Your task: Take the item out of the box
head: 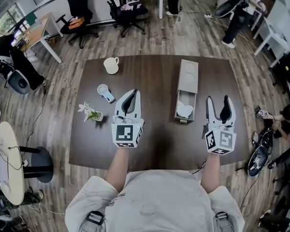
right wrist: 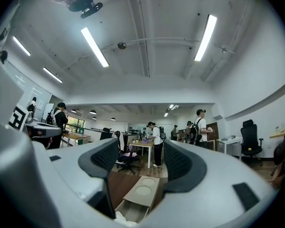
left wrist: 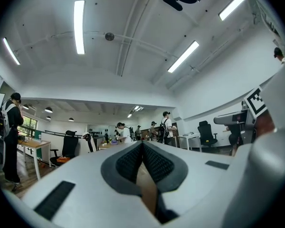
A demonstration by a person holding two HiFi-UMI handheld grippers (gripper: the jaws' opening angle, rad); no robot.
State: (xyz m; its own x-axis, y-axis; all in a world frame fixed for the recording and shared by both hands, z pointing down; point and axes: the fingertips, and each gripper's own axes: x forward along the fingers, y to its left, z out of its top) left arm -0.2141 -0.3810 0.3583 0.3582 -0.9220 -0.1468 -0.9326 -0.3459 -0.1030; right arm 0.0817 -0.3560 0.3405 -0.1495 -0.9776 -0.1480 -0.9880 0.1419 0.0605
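Two tools | left hand-held gripper [head: 131, 94] pressed together | right hand-held gripper [head: 218, 100] spread | item [head: 184, 111] inside open box [head: 188, 76]

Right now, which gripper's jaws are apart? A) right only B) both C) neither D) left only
A: the right gripper has its jaws wide apart, with the open box showing through the gap, while the left gripper has its jaws meeting at the tips.

We list one beige sliding box [head: 188, 79], lying flat right of centre on the dark table [head: 154, 144], drawer pulled open toward the table's near edge; one white item [head: 184, 111] lies inside that drawer.
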